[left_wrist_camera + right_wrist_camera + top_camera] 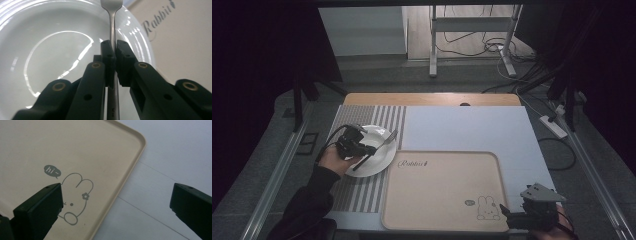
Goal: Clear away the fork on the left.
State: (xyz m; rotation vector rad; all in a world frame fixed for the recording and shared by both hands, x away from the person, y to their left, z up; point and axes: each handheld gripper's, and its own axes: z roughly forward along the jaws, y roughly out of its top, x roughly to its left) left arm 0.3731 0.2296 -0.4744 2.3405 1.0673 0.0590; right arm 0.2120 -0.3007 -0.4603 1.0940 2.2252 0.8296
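A white plate (379,159) lies on the striped mat at the left of the table. A metal fork (388,138) rests across it, tines toward the far right rim. My left gripper (371,150) is over the plate, shut on the fork's handle (113,47), and the jaws pinch it mid-shaft above the plate (50,50). A beige tray (442,190) with a rabbit drawing (488,209) lies in front of the plate. My right gripper (507,214) hovers open at the tray's near right corner (130,172), nothing between its jaws.
A striped placemat (362,192) lies under the plate at the left, and a pale blue sheet (472,127) covers the rest of the table. Cables and a power strip (554,126) lie on the floor to the right. A stand's legs (432,60) rise beyond the far edge.
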